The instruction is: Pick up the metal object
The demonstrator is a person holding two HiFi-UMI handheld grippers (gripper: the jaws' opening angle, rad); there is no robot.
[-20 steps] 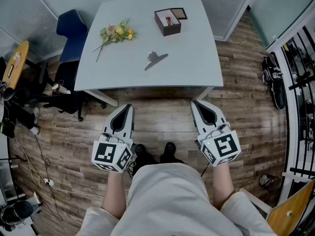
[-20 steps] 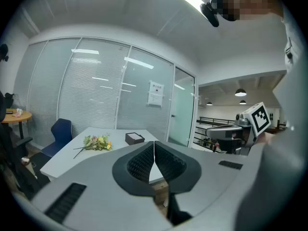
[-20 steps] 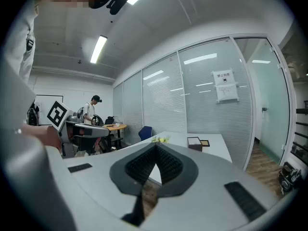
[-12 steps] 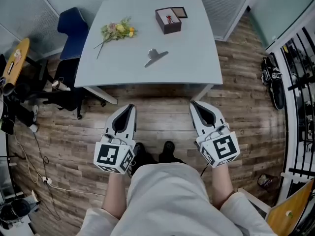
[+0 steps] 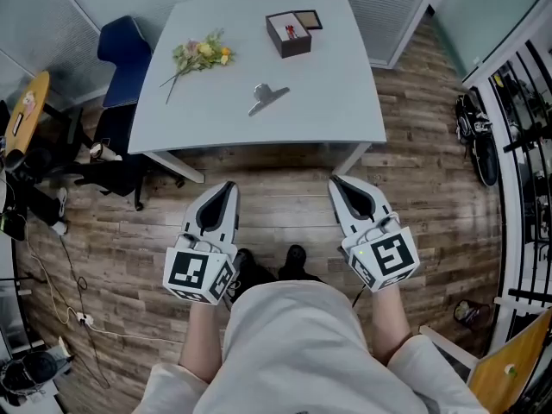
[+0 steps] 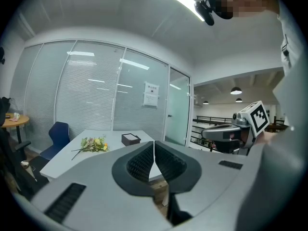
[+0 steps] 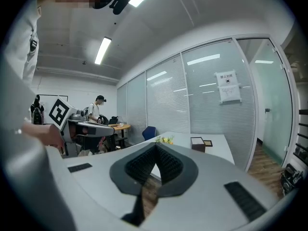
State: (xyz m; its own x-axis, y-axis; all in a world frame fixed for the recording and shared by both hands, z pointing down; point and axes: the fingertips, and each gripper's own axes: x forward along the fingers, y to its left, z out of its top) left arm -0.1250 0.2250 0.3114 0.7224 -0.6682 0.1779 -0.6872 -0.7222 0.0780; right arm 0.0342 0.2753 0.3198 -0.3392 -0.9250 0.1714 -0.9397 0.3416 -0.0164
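The pickup is not yet getting under way: the metal clip (image 5: 268, 97) is lying untouched near the middle of the surface (image 5: 336, 102), well apart from both tongs. The left tongs (image 5: 228, 186) and the right tongs (image 5: 335, 180) are hanging over the wooden floor in front of the surface, each with its jaws pressed together and gripping nothing. The reach, the opening, the grip and the lift are all waiting to be done. Sitting on the surface are one metal clip, one bunch of flowers (image 5: 200, 55), one dark box (image 5: 288, 34) and one small flat lid (image 5: 308, 19) just beside it; one blue chair (image 5: 121, 46) is standing at its left.
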